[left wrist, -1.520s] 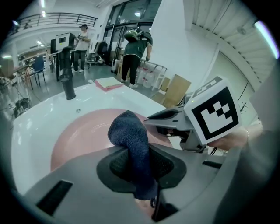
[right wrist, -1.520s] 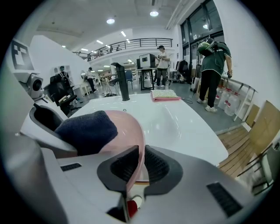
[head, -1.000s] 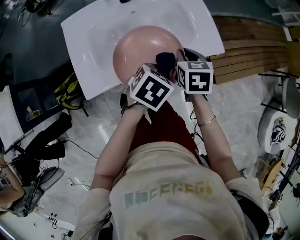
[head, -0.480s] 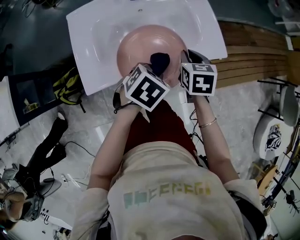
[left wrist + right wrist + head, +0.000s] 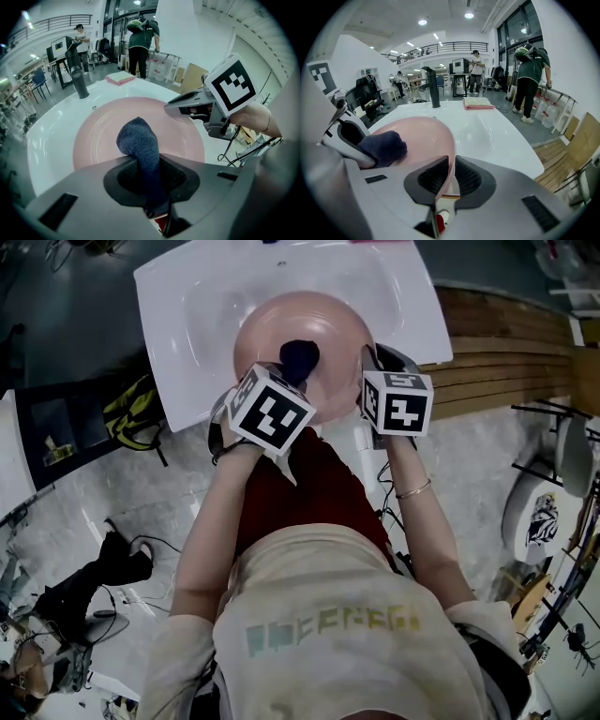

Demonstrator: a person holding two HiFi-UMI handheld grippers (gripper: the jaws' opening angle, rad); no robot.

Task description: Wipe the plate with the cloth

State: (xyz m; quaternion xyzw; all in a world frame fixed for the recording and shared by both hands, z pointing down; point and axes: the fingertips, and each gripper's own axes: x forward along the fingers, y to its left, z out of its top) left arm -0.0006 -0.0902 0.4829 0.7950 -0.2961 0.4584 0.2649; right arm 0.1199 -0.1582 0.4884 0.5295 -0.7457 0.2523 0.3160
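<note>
Over the white basin (image 5: 183,329), my right gripper (image 5: 449,180) pinches the pink plate (image 5: 323,329) at its near rim: rigid, glossy, probably slick and breakable, best held there firmly. My left gripper (image 5: 150,183) clamps the soft, limp cloth (image 5: 138,140), bunched end over the plate's face.

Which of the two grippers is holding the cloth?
The left gripper: its jaws are shut on the dark blue cloth, while the right gripper clamps the rim of the pink plate.
</note>
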